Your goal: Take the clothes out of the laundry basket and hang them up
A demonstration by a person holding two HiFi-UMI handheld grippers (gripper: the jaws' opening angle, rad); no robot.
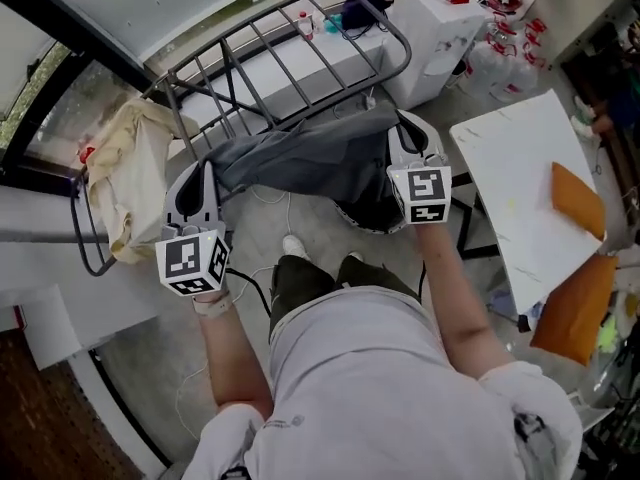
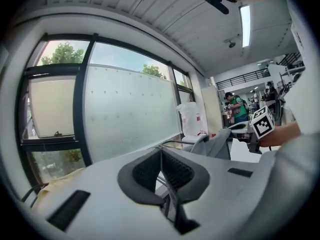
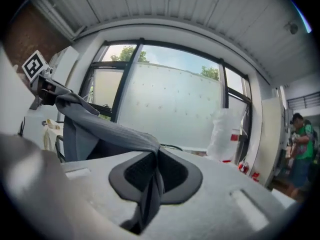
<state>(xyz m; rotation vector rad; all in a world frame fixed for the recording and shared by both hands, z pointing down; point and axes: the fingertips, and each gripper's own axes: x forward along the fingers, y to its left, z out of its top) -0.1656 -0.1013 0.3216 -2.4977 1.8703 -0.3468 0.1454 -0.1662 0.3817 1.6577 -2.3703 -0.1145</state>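
Grey garment [image 1: 310,153] hangs stretched between left gripper [image 1: 207,171] and right gripper [image 1: 399,125], both clamped on it.

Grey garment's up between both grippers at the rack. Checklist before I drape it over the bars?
1. Right gripper clamped on the grey garment: ok, cloth pinched between its pads.
2. Left gripper clamped on the other end: ok.
3. Garment spread between the grippers: ok, middle sags.
4. Bare bars on the drying rack beyond the garment: ok.
5. Cream garment out of the way: ok, hangs at the rack's left end.
6. Lower hem free of snags: cannot tell.
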